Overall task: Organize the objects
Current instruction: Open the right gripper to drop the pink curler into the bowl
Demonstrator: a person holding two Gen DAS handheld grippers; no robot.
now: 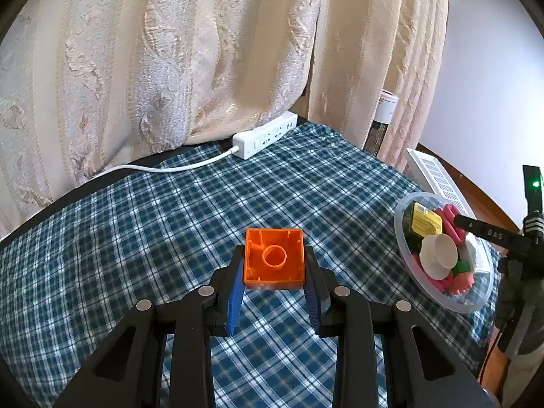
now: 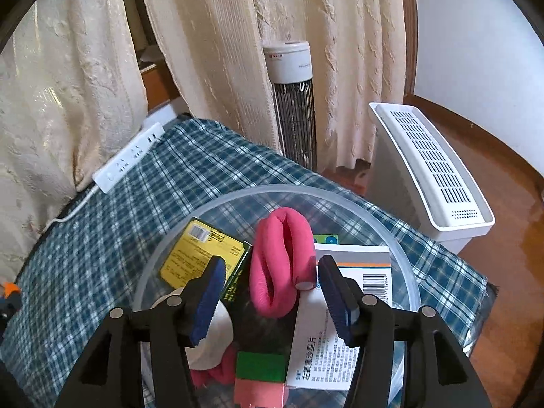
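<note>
Orange block (image 1: 274, 259) clamped between left fingers (image 1: 238, 292)

Bright daylight through curtains (image 1: 190, 51); sharp focus, fisheye-warped dark edges.

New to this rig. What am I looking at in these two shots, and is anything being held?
There is no robot arm: a person holds one pair of tongs in each hand, each with a fisheye camera looking along its fingers.

Left view: the left tongs are shut on an orange toy block, hollow side towards the camera, above a plaid tablecloth. A white power strip lies at the far edge.

Right view: the right tongs are open above a clear plastic bowl holding a pink foam curler, a yellow-labelled box, a white medicine box and a green block. They grip nothing.
</note>
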